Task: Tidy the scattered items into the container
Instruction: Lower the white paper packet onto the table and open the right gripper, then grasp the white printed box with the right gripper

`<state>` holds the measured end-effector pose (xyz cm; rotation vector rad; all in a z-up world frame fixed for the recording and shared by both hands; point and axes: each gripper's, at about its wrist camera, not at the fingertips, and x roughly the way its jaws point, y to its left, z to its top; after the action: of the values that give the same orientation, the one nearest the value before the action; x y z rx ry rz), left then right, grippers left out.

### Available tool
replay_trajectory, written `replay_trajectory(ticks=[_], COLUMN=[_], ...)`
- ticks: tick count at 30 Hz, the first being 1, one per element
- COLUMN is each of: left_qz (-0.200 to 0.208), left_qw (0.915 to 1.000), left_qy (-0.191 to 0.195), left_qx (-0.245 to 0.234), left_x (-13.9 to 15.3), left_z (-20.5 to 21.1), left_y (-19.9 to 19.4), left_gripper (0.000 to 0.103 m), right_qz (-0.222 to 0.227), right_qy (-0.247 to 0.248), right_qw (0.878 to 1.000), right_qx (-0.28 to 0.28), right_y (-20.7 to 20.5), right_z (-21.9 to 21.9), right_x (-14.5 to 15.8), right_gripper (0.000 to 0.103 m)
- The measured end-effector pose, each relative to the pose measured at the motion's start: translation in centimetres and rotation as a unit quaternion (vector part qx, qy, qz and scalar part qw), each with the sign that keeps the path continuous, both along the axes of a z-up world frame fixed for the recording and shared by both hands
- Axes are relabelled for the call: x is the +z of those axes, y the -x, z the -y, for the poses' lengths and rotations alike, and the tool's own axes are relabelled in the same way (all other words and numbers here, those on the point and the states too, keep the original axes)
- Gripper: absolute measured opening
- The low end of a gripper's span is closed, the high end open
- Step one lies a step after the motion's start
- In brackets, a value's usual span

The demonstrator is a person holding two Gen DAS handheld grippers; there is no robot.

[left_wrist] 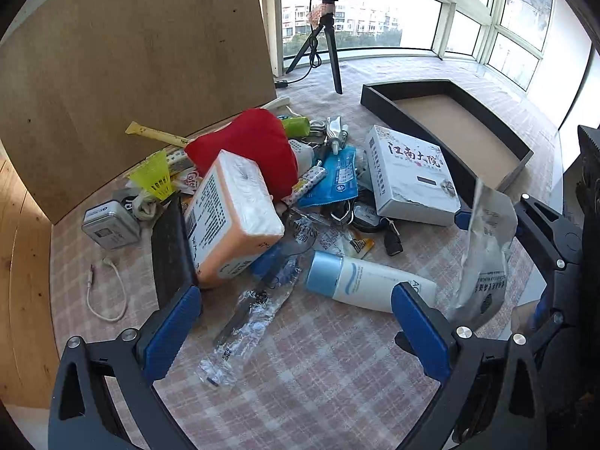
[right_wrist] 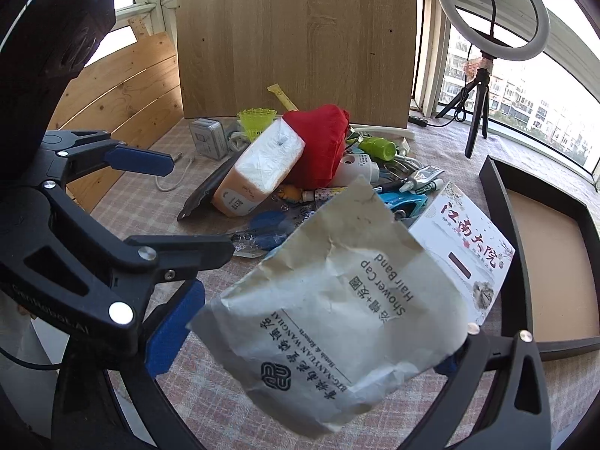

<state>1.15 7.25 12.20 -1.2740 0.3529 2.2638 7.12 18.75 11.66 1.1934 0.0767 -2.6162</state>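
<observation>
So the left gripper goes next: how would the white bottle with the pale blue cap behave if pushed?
The white bottle with the pale blue cap lies on its side, so it probably rolls. Its smooth plastic looks slippery and likely stiff.

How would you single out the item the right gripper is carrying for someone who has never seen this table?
Start at the black tray on the checked cloth, then look just left of it, above the white box. The pale crinkled paper sachet hangs there in the right gripper, off the table. It alone reads "Shower Cap, Hair Band".
</observation>
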Motion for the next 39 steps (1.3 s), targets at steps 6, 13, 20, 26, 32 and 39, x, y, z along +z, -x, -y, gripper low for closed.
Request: replay_trajectory(ticks=[6, 13, 20, 26, 32, 39], left_qz=[0.007, -0.009, -0.001, -0.004, 0.005, 0.01], left_qw=[0.9993, 0.9998, 0.9999, 0.9999, 0.9998, 0.9995], left_qy=[-0.031, 0.001, -0.004, -0.014, -0.019, -0.012], left_qx=[-0.019, 0.017, 0.014, 0.004, -0.007, -0.029], left_x=[1.6, 1.0, 0.0, 0.1, -0.2, -1.2], left_z=[-0.3, 0.6, -1.1, -4.5, -7.9, -11.7], left_y=[0.0, 0.6, 0.6, 1.5, 2.7, 3.8], left_gripper=[0.102, 0.102, 0.102, 0.102, 0.102, 0.098], right_qz=[-0.004, 0.024, 0.064, 0.1, 0.116, 0.149], right_qy=[-0.003, 0.004, 0.008, 0.085, 0.079, 0.112], right_qw=[1.0, 0.998, 0.985, 0.964, 0.961, 0.954], right_qx=[0.005, -0.06, -0.162, -0.232, -0.239, -0.233], right_y=[0.3, 0.8, 1.0, 1.9, 4.0, 6.7], right_z=[-0.1, -3.6, -9.4, -14.2, -15.1, -16.7], right_x=[0.2, -0.4, -1.2, -2.2, -2.7, -3.7], right_gripper=[0.103, 0.103, 0.103, 0.103, 0.102, 0.093])
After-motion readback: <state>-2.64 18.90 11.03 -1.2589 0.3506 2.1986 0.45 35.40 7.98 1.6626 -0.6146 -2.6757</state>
